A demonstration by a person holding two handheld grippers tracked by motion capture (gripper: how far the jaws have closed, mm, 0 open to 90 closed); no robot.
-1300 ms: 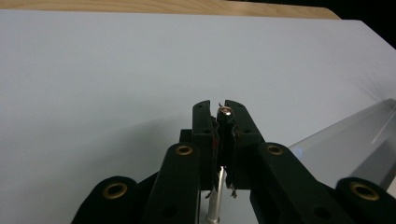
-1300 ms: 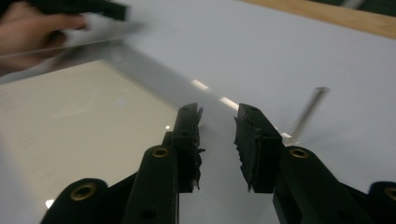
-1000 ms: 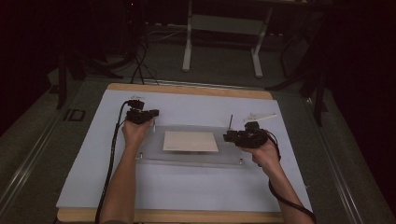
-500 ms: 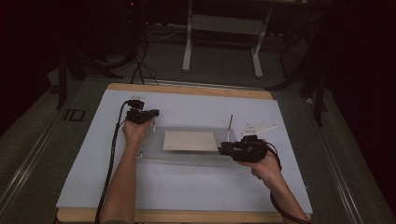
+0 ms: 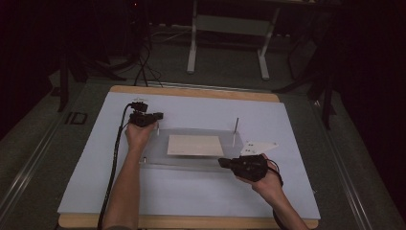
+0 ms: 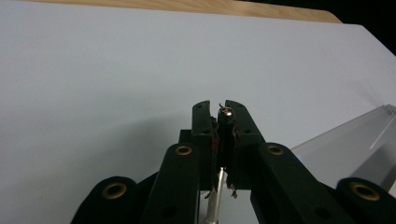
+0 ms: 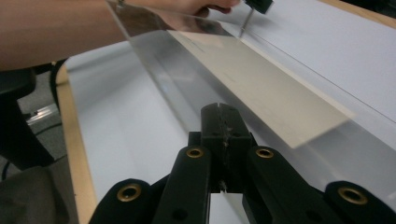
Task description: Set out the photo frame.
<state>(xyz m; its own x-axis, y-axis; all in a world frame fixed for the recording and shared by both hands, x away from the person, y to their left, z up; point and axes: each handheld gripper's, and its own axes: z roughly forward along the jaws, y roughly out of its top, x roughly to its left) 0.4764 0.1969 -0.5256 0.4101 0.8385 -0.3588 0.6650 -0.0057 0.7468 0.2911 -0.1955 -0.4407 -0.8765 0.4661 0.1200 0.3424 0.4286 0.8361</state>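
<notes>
- The clear plate (image 5: 191,147) lies flat in the middle of the pale blue mat (image 5: 95,182), with a cream sheet (image 5: 194,144) resting on it and thin metal pins standing at its corners.
- My left gripper (image 6: 219,108) is clamped on the far left pin (image 6: 225,112); in the left gripper view the pin's head sits right between the pads, jaws nearly together around it.
- In the high view that same left gripper (image 5: 152,116) sits at the plate's far left corner, my hand resting beside the plate's left edge.
- My right gripper (image 7: 225,110) has just been closing and now stands fully shut with nothing between the jaws; it points along the plate's near edge toward my other hand.
- In the high view the right gripper (image 5: 224,163) lies at the plate's near right corner, close to the edge.
- The far right pin (image 5: 235,130) stands free, and a white card (image 5: 258,146) lies on the mat just beside the plate's right end.
- I judge the step in hand to be steadying the plate by its pin while my right tool settles against the near edge.
- Next move, as I read it: keep the left grip firm and upright, and nudge with the shut right tip low and slowly so the sheet does not slide.
</notes>
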